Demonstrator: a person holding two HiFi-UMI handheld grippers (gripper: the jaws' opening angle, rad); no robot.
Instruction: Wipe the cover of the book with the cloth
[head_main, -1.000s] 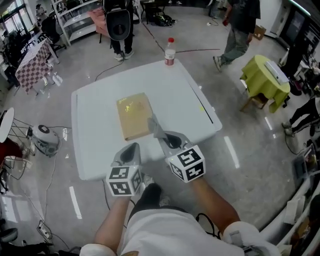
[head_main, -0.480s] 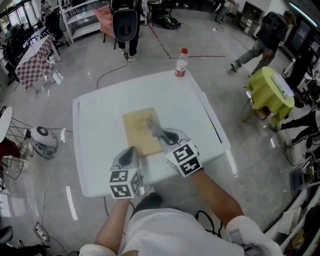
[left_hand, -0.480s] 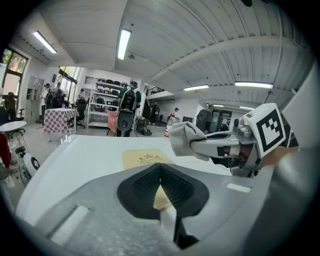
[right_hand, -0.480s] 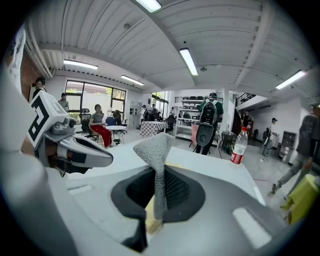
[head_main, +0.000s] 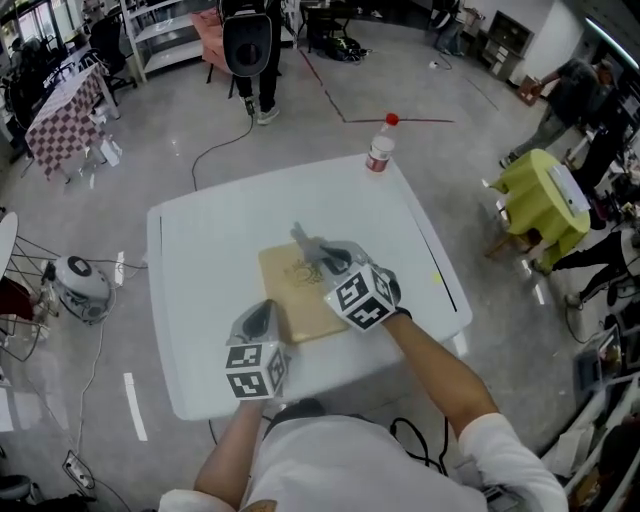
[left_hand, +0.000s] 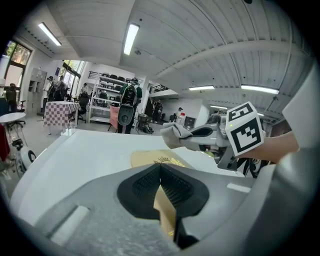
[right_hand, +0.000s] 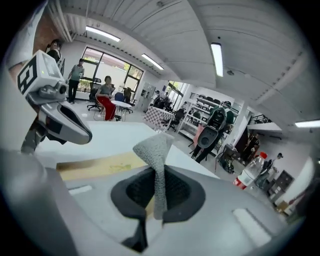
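Head view: the book (head_main: 300, 295) lies flat near the middle of the white table (head_main: 200, 250), the left gripper (head_main: 262, 316) sits at its 7 o'clock corner, the right gripper (head_main: 323, 256) is over its 1 o'clock corner with the grey cloth (head_main: 305, 241), and a bottle (head_main: 379, 151) stands at the table's 1 o'clock corner. Left gripper view: its jaws are closed together with nothing between them, the book's tan cover showing just beyond. Right gripper view: its jaws are clamped on the cloth, which sticks up towards 12 o'clock, with the book at 9 o'clock.
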